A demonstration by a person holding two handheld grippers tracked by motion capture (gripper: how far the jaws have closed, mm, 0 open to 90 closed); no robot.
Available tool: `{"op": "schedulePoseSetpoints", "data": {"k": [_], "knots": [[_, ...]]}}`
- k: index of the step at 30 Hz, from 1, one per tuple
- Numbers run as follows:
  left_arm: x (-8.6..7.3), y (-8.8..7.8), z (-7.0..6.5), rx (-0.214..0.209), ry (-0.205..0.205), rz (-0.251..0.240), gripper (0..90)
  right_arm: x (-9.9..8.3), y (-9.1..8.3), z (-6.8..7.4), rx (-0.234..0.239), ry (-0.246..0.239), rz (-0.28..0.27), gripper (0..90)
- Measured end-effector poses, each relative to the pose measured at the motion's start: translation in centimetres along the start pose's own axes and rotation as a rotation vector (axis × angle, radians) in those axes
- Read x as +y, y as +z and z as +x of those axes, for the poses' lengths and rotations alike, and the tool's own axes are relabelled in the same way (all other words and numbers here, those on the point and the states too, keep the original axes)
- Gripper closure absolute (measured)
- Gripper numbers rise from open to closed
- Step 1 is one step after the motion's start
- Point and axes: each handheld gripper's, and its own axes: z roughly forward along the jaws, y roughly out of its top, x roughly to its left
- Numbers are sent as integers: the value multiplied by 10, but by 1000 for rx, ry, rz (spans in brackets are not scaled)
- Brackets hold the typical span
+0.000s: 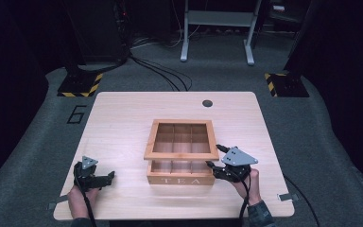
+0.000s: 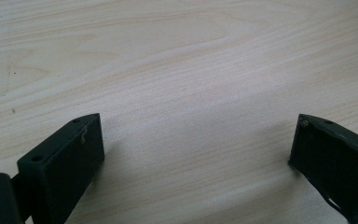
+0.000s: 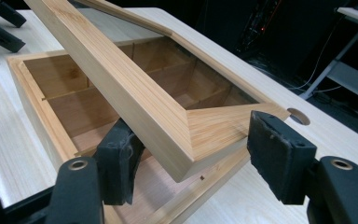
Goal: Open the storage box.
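A wooden tea box [image 1: 181, 180] marked TEA stands mid-table, its empty compartments [image 3: 74, 107] showing. Its framed lid [image 1: 181, 155] is tilted up at the front, hinged at the back. My right gripper [image 1: 215, 157] is at the lid's front right corner [image 3: 205, 135]. Its jaws straddle that corner with a pad against each side, holding the lid raised off the box rim [image 3: 32, 107]. My left gripper [image 1: 109, 176] rests low over bare table at the front left, well clear of the box. Its jaws [image 2: 196, 149] stand wide apart with nothing between them.
The light wooden table [image 1: 123, 118] has a dark cable hole [image 1: 207, 103] near its far edge. My left gripper [image 3: 0, 23] lies beyond the box in the right gripper view. Black stands, floor cables and a grey frame are behind the table.
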Motion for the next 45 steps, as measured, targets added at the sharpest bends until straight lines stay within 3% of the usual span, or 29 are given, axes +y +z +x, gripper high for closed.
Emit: {"op": "schedulePoseSetpoints", "data": {"k": [17, 21, 31, 45], "knots": [[0, 0, 0, 0, -1, 0, 26, 19, -3, -13, -10, -11, -29, 426], [0, 0, 0, 0, -2, 0, 26, 23, -3, -17, -3, -7, -37, 428], [0, 0, 0, 0, -2, 0, 26, 35, 5, -22, 34, -46, -36, 446], [0, 0, 0, 0, -1, 0, 26, 41, 8, -27, 48, -39, -35, 461]]}}
